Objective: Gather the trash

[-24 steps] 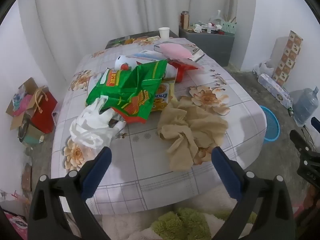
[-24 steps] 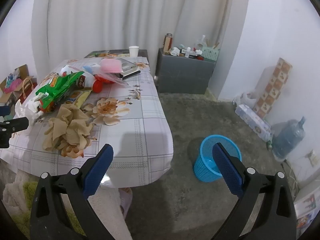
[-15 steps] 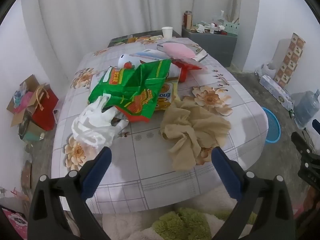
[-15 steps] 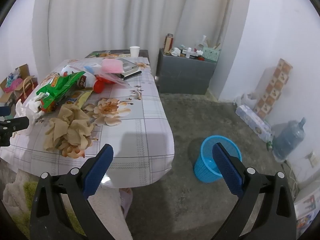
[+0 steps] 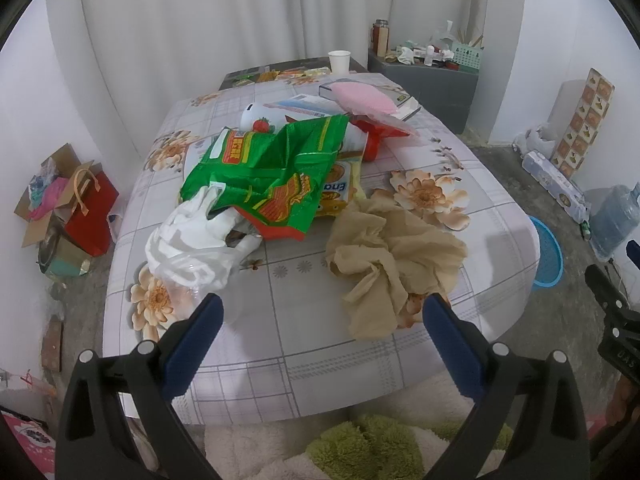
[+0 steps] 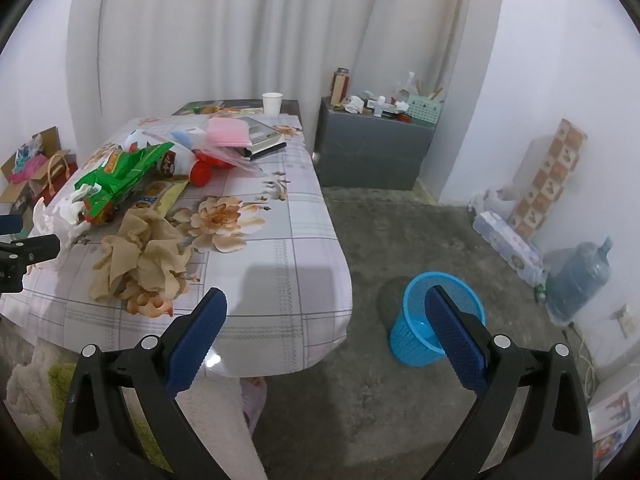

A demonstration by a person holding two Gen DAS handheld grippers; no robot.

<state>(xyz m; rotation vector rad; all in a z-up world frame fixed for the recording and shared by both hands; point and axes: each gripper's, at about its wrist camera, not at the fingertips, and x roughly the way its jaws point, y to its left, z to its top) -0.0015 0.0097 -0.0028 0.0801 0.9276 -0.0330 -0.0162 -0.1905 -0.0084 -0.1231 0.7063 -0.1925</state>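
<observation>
From the left wrist camera, the left gripper (image 5: 318,322) hangs above the near edge of the table (image 5: 280,344), its jaws spread wide with nothing between them. On the table, the crumpled brown paper (image 5: 390,256) lies just ahead of the right finger. A white plastic bag (image 5: 192,240) sits to the paper's left, by the left finger, and a green snack wrapper (image 5: 272,172) lies behind it, overlapping the bag's top. Further back on the table lie a red-capped bottle (image 5: 360,142) and a pink pouch (image 5: 364,98).

From the right wrist camera, the right gripper (image 6: 326,320) is also wide apart and empty, off the table's right corner. The blue bin (image 6: 424,332) stands on the floor right of the table, partly behind the right finger. The brown paper (image 6: 140,256) lies on the table's near left part.
</observation>
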